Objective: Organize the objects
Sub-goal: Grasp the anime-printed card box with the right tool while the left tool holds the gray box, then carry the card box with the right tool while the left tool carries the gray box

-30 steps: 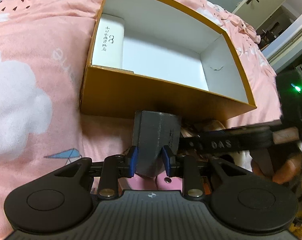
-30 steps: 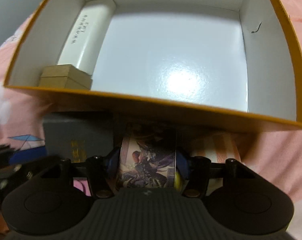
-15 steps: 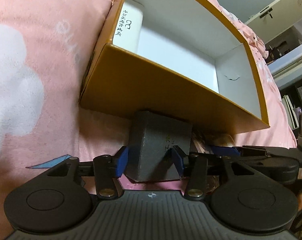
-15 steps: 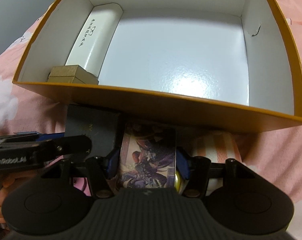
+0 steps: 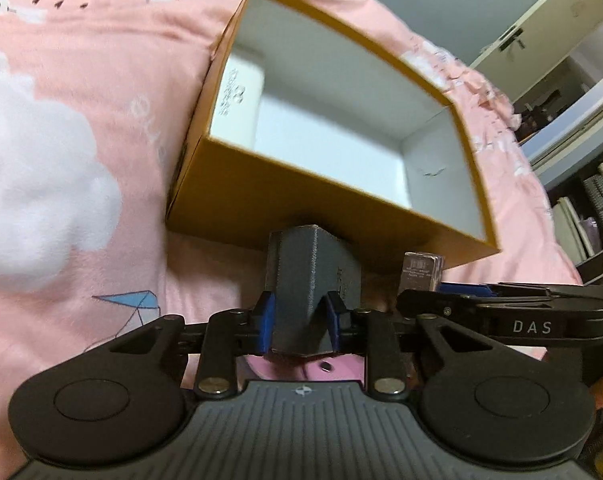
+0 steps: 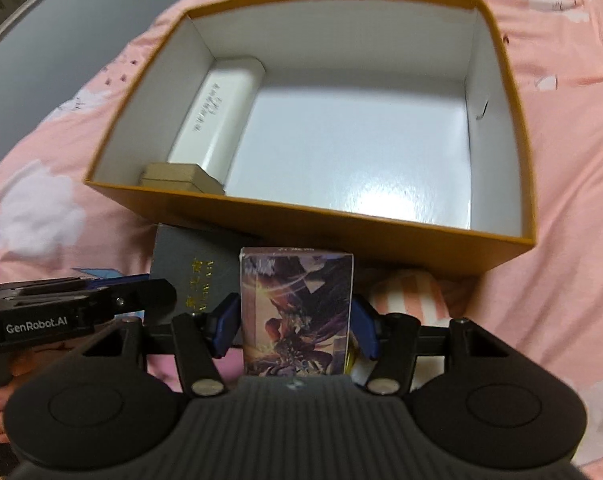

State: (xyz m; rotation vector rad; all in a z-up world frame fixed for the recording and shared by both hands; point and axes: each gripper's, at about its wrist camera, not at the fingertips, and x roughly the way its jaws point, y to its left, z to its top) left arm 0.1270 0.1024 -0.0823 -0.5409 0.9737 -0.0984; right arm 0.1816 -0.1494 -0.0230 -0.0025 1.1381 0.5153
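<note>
A large orange box (image 5: 301, 212) with a white inside stands open on the pink bed; it also shows in the right wrist view (image 6: 381, 236). Inside at its left lie a long white box (image 6: 217, 112) and a small tan box (image 6: 173, 174). My left gripper (image 5: 299, 320) is shut on a dark grey box (image 5: 309, 276), held just before the orange box's near wall. My right gripper (image 6: 295, 320) is shut on a box with purple fantasy art (image 6: 297, 312), raised in front of the orange box. The grey box also shows in the right wrist view (image 6: 193, 268).
A pink bedsheet (image 5: 81, 120) with white clouds lies under everything. A pink-and-white striped object (image 6: 405, 296) lies by the orange box's near wall. White cabinets and shelves (image 5: 561, 60) stand at the far right.
Both grippers have lifted with their boxes. The left gripper's fingers have closed in on the grey box. The orange box now sits lower and farther in both views.
</note>
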